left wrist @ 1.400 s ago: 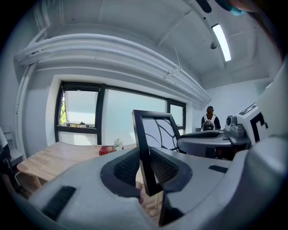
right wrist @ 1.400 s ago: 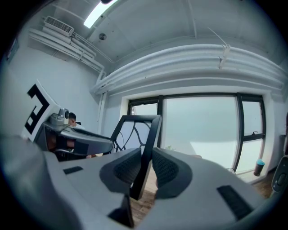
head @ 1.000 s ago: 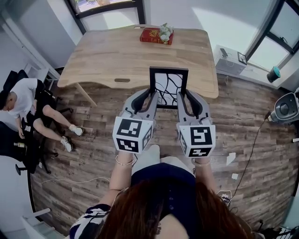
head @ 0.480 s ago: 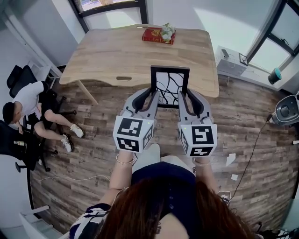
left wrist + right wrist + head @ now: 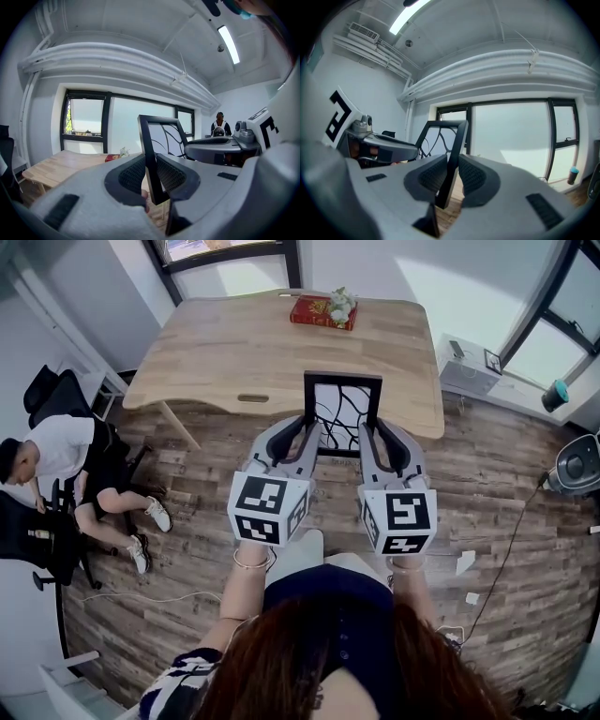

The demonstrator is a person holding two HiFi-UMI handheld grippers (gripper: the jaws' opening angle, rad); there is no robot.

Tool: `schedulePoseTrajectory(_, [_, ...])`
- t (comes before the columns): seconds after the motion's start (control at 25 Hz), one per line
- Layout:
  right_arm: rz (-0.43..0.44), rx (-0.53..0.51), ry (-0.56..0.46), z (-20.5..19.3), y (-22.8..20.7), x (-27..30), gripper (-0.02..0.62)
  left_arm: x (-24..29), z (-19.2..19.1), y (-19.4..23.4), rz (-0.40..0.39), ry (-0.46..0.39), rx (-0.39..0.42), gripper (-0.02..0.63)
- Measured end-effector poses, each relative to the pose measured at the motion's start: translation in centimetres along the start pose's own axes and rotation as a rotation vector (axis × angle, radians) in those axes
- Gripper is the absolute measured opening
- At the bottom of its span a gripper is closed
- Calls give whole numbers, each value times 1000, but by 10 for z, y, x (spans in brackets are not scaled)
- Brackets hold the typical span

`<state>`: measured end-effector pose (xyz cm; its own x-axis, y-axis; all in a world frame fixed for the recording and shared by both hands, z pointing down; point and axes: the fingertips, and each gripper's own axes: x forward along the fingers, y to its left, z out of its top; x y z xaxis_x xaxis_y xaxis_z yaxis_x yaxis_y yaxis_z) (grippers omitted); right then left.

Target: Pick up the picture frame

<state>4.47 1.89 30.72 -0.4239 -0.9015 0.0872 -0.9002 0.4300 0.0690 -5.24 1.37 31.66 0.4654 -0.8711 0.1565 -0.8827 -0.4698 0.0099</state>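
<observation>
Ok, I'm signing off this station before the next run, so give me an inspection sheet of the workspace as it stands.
Surface: light wooden table.
Job's things: black picture frame, upright, held in front of the table.
Clutter: red book and small plant at the table's far edge.
Grippers: left gripper and right gripper each shut on a side of the frame.
Cables: dark cable on the floor at right, white cable at left.
Surroundings: wood floor, seated person at left, windows beyond.

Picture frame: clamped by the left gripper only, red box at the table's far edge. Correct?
Wrong: the right gripper also clamps the picture frame, as the right gripper view shows; the left gripper holds its other side. The red box is at the table's far edge.
</observation>
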Motion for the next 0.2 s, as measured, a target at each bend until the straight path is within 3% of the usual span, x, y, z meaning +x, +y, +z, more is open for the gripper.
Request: schedulePoseTrajectory(0.2, [1, 2, -2, 0, -1, -2, 80, 0, -1, -2, 0, 0, 0, 89])
